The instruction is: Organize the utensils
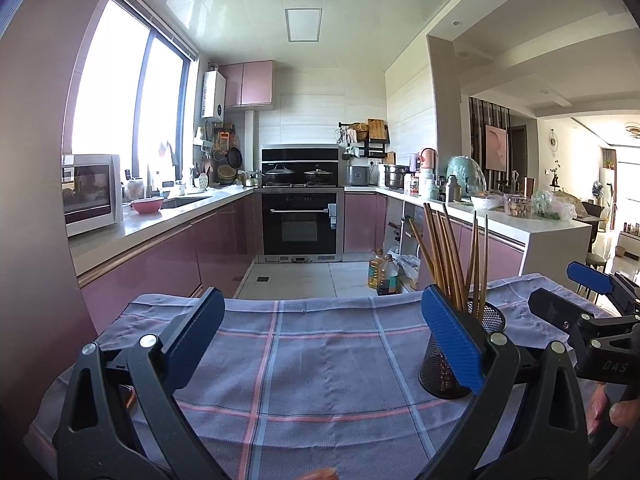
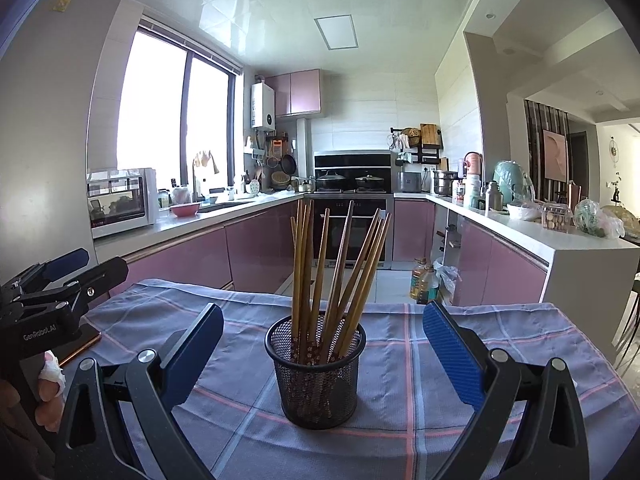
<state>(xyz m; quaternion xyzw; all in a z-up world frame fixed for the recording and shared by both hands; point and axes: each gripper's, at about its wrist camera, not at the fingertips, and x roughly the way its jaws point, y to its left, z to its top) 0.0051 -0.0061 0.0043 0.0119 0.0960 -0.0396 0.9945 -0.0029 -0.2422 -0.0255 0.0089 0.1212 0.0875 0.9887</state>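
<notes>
A black mesh cup (image 2: 318,376) stands upright on the checked cloth (image 2: 440,412), holding several brown chopsticks (image 2: 340,268) that lean outward. My right gripper (image 2: 322,340) is open, its blue pads on either side of the cup and a little short of it, touching nothing. In the left wrist view the same mesh cup (image 1: 436,368) with its chopsticks (image 1: 452,256) sits just behind the right finger. My left gripper (image 1: 320,328) is open and empty over bare cloth (image 1: 304,372). Each gripper shows at the edge of the other's view: the right gripper (image 1: 568,288) and the left gripper (image 2: 84,268).
A thin orange-edged flat object (image 2: 82,342) lies on the cloth at the left, under the left gripper. A hand with a bandaged finger (image 2: 50,376) holds that tool. Beyond the table's far edge are the kitchen floor, pink cabinets, an oven and oil bottles (image 2: 424,280).
</notes>
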